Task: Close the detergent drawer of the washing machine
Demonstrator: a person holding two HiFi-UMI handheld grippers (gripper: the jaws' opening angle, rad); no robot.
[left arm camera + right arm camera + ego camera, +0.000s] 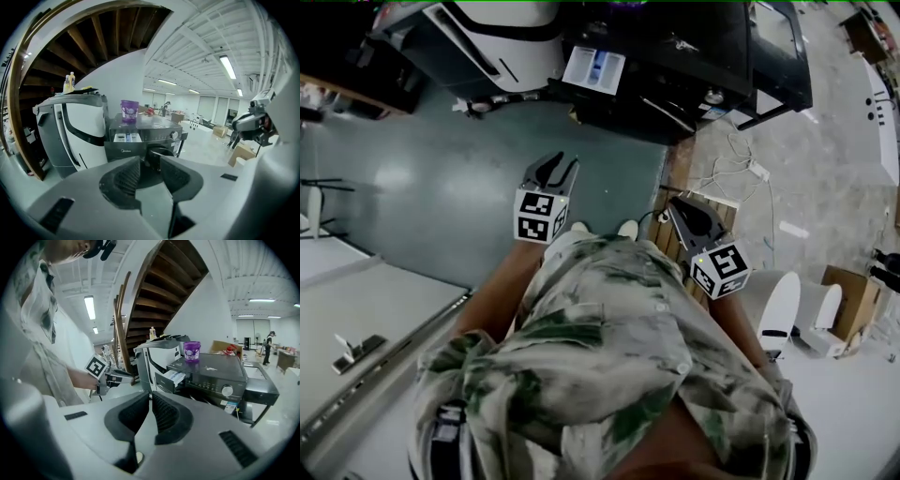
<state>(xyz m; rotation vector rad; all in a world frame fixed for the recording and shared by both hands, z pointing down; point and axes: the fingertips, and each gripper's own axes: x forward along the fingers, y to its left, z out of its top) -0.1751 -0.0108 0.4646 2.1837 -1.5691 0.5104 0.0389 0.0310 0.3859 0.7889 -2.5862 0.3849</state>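
The dark washing machine [675,66] stands ahead of me, well out of reach of both grippers. Its detergent drawer [593,68] is pulled out at the upper left corner, its white compartments showing. In the left gripper view the drawer [126,137] sticks out toward me, under a purple cup [130,111] on the machine's top. My left gripper [558,167] hangs over the green floor, open and empty. My right gripper [677,206] is beside it, jaws shut on nothing. The right gripper view shows the drawer [174,377] from the side.
A tall white appliance [502,37] stands just left of the washer. Cables and a power strip [741,173] lie on the floor to the right, with a cardboard box [853,291] and white chair parts [783,305] nearer. A white table [356,309] lies at my left. A wooden staircase [164,282] rises behind.
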